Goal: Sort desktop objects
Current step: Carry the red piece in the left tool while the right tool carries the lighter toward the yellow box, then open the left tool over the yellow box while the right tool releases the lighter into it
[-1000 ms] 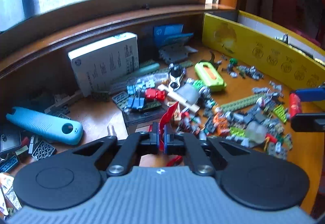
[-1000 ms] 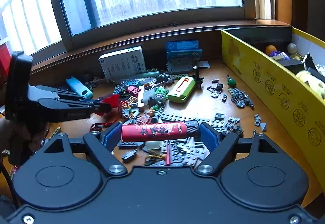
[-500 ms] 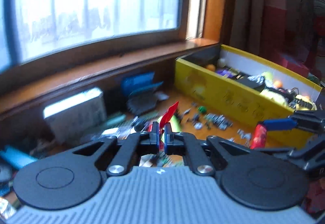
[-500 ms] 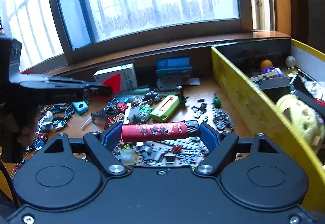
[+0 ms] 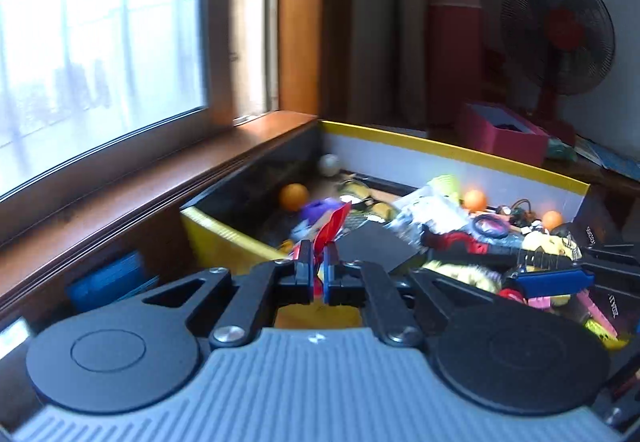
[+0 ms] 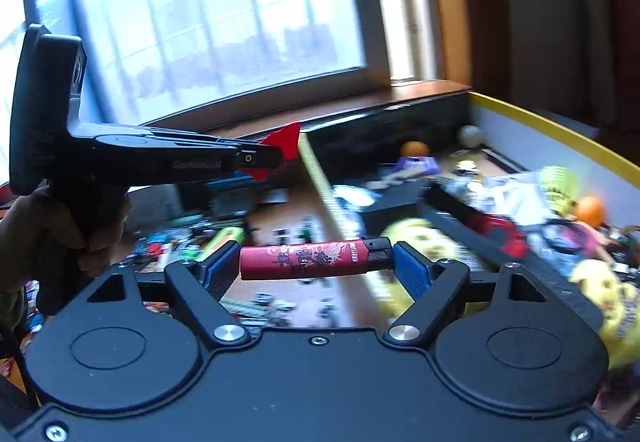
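Lighter (image 6: 314, 260) sits clamped end to end in your right hand-held gripper (image 6: 316, 266) above the yellow box (image 6: 560, 131); your left hand-held gripper (image 5: 317, 276) pinches a red wrapper (image 5: 332, 228), both poised for dropping.

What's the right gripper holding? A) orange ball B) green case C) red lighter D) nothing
C: the red lighter sits crosswise between the right gripper's fingers, clamped at both ends.

Wooden desk (image 6: 280, 217), small bricks (image 6: 276, 304) and yellow box (image 6: 320, 177) on it
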Demonstrator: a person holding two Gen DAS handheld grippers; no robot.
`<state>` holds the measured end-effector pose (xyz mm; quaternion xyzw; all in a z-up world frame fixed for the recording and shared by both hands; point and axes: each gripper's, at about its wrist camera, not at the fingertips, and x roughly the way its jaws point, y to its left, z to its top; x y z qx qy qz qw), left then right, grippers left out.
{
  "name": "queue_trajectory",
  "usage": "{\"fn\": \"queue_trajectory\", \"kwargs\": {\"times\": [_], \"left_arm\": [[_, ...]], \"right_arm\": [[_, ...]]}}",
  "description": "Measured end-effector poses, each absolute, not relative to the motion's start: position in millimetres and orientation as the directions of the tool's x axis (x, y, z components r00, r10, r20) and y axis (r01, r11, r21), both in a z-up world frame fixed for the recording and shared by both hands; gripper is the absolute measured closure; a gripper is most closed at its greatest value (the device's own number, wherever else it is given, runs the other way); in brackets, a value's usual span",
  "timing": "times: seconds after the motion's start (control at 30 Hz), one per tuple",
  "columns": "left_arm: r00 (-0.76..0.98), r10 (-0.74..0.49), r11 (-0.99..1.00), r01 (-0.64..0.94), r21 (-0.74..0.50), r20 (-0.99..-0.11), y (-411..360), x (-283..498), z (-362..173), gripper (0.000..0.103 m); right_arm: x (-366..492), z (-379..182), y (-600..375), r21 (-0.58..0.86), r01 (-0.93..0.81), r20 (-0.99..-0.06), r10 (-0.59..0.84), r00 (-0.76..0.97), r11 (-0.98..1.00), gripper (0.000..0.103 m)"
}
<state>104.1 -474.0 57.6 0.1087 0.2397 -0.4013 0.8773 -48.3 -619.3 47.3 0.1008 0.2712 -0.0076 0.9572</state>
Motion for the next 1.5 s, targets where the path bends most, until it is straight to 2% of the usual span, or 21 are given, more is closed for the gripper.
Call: {"fn": "queue_trajectory", "kwargs": {"times": [0.6, 0.67, 0.7, 0.73, 0.8, 0.87, 0.93, 1.0, 1.23, 1.5], "left_arm": [[0.533, -0.626, 0.598, 0.797, 0.088, -0.569, -589, 171, 47, 0.095], [0.531, -0.622, 0.599, 0.796, 0.086, -0.575, -593, 175, 45, 0.088], [0.527, -0.622, 0.597, 0.798, 0.084, -0.579, -594, 176, 45, 0.075], [0.526, -0.625, 0.596, 0.799, 0.082, -0.577, -594, 175, 45, 0.069], [0.536, -0.622, 0.603, 0.793, 0.088, -0.57, -595, 175, 45, 0.044], [0.543, -0.621, 0.612, 0.786, 0.082, -0.566, -594, 175, 45, 0.032], [0.542, -0.62, 0.62, 0.782, 0.069, -0.567, -593, 177, 45, 0.027], [0.543, -0.616, 0.631, 0.774, 0.055, -0.571, -591, 178, 45, 0.018], [0.561, -0.601, 0.652, 0.756, 0.056, -0.57, -584, 174, 49, 0.0], [0.568, -0.595, 0.671, 0.74, 0.038, -0.568, -568, 155, 63, 0.0]], "right_arm": [[-52, 40, -721, 0.234, 0.427, -0.55, -0.243, 0.799, 0.874, 0.022], [-51, 38, -730, 0.238, 0.466, -0.56, -0.272, 0.783, 0.852, 0.022], [-51, 37, -733, 0.238, 0.484, -0.564, -0.286, 0.775, 0.842, 0.022], [-51, 35, -737, 0.24, 0.5, -0.568, -0.298, 0.767, 0.832, 0.022], [-51, 34, -741, 0.241, 0.526, -0.573, -0.318, 0.756, 0.816, 0.022], [-50, 32, -743, 0.242, 0.541, -0.579, -0.328, 0.747, 0.805, 0.022], [-50, 30, -744, 0.24, 0.552, -0.585, -0.334, 0.739, 0.799, 0.021], [-49, 29, -743, 0.233, 0.559, -0.591, -0.341, 0.731, 0.796, 0.022], [-50, 31, -737, 0.212, 0.569, -0.579, -0.367, 0.728, 0.795, 0.017], [-56, 39, -727, 0.212, 0.556, -0.57, -0.361, 0.738, 0.803, 0.016]]}}
